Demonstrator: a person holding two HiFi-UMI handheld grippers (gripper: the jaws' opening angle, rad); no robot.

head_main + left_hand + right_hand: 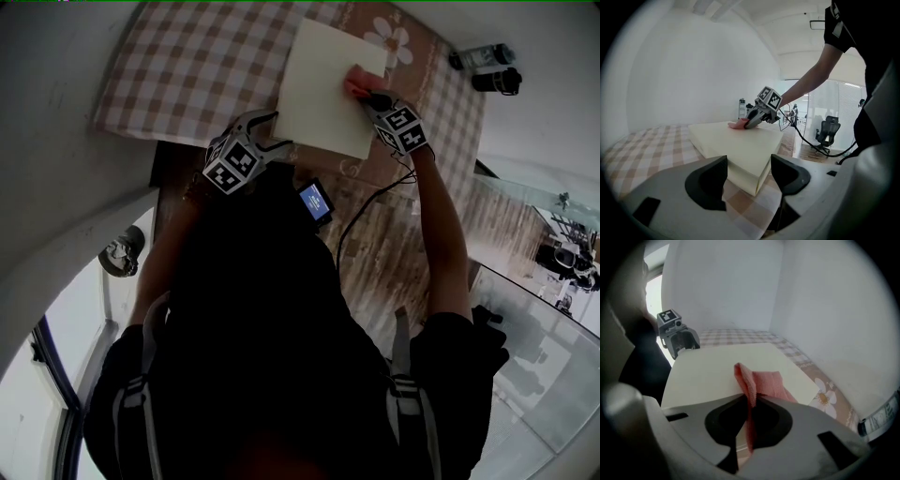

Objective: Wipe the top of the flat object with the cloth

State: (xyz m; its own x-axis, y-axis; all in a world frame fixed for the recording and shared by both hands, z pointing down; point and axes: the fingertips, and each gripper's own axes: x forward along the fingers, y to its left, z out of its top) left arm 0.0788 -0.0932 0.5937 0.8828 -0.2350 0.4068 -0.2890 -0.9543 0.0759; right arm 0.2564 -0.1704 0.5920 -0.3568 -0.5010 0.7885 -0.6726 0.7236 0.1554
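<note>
A cream flat slab (330,86) lies on the checked tablecloth (187,66). My right gripper (367,94) is shut on a pink cloth (764,383), which rests on the slab's top near its right edge; the same pink cloth (357,80) shows in the head view and the pink cloth (738,124) in the left gripper view. My left gripper (274,131) stands open at the slab's near left corner, its jaws on either side of that corner of the slab (740,150). The left gripper (677,336) also shows across the slab (722,366) in the right gripper view.
Two dark bottles (487,66) lie at the far right beyond the cloth. A daisy pattern (389,39) marks the tablecloth next to the slab. A small lit screen (316,201) hangs at the person's chest, with a cable (361,211) running to the right gripper. An office chair (827,133) stands beyond.
</note>
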